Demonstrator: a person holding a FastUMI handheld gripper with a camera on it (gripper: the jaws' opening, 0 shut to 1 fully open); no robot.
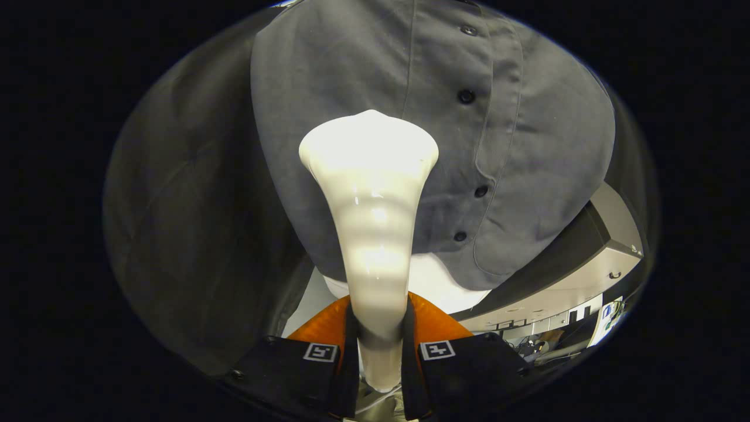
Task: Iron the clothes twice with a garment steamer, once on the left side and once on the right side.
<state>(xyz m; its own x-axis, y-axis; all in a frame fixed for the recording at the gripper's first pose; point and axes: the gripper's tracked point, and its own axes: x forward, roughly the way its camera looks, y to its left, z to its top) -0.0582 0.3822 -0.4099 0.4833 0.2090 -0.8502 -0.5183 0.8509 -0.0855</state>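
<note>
While the gripper (379, 357) had both fingers (350, 351) pressed against the narrow handle of the white steamer (375, 223), its long axis ran straight ahead from between them. The flared head pointed forward at the grey shirt (363, 76), just left of the button strip (466, 97). Whether the head touched the cloth could not be told.

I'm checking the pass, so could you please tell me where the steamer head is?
In the gripper view, the white steamer is clamped between the jaws, its flared head against the grey shirt, just left of the button placket.
</note>
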